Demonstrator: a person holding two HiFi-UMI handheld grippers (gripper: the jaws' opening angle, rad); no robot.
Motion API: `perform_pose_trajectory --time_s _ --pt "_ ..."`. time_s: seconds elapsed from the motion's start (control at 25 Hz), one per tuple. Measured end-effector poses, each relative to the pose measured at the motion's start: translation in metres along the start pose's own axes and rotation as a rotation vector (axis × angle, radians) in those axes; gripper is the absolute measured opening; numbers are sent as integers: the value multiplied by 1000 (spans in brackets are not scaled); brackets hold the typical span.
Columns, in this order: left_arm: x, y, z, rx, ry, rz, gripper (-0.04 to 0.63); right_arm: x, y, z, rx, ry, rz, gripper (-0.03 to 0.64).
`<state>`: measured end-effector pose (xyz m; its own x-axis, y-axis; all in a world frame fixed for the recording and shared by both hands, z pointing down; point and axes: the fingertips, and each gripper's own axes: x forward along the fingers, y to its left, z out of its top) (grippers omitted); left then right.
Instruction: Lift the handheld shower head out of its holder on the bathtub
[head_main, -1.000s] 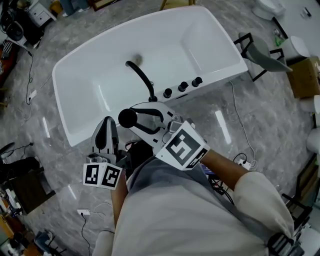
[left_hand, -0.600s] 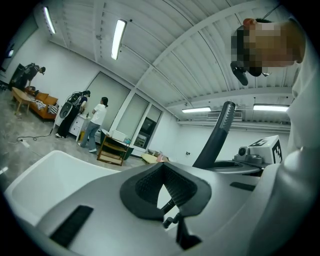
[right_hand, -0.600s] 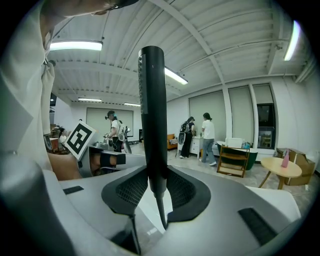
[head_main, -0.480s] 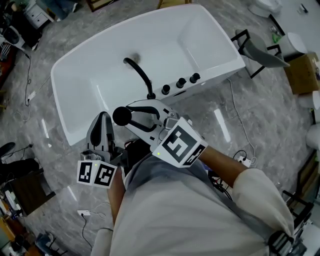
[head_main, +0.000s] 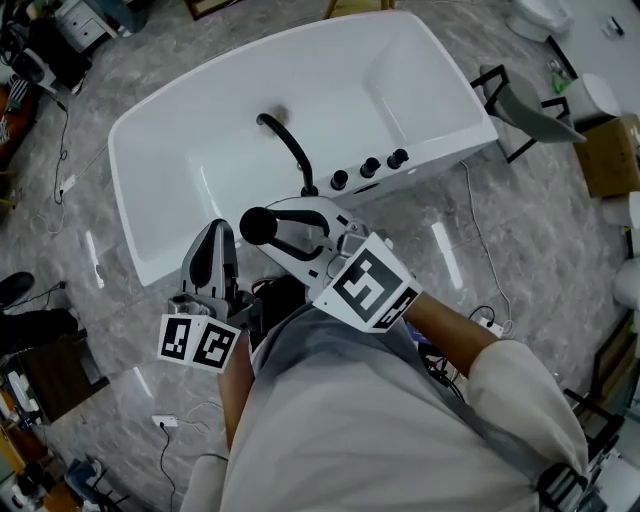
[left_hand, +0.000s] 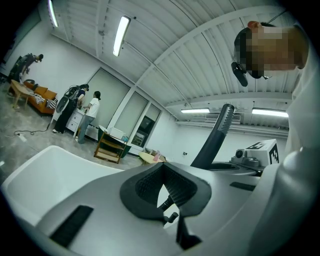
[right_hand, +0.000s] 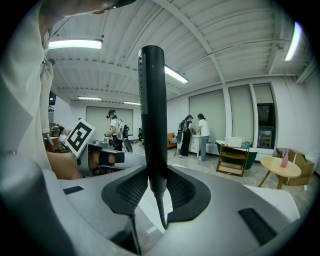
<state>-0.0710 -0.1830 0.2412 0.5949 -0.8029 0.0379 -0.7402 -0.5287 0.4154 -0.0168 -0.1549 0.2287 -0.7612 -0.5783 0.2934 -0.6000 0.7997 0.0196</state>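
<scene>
The right tool (right_hand: 153, 186) has the shower head (right_hand: 152, 115) clamped between its pads, jaws fairly wide because the black handle fills the gap; the handle stands upright in the right gripper view, with its thin tapered end pointing down below the pads. In the head view it sits in front of the person's body, on the near side of the bathtub (head_main: 440, 95) and apart from its rim, so it reads as already out of the holder; the holder itself I cannot pick out among the spout (head_main: 285, 145) and the three knobs (head_main: 369, 167). The left tool (left_hand: 162, 182) has its pads drawn together at the tips with nothing between them; it hangs just beside the right one, low and to the left.

The step in hand looks like the end of the lift — carrying the head clear and steady. To do it well, the grip should sit on the handle's straight part rather than the taper, where the pads could slide; the clamp should hold firm while the handle stays upright; any further travel should be slow and away from the rim, since a hose — not visible here — may run out of slack and tug; the left tool can stay clear of the handle.
</scene>
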Motion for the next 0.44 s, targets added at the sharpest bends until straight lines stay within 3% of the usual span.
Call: perform_pose_trajectory --time_s 0.44 --pt "8 4 -6 0 9 2 3 3 -6 -9 8 13 -4 130"
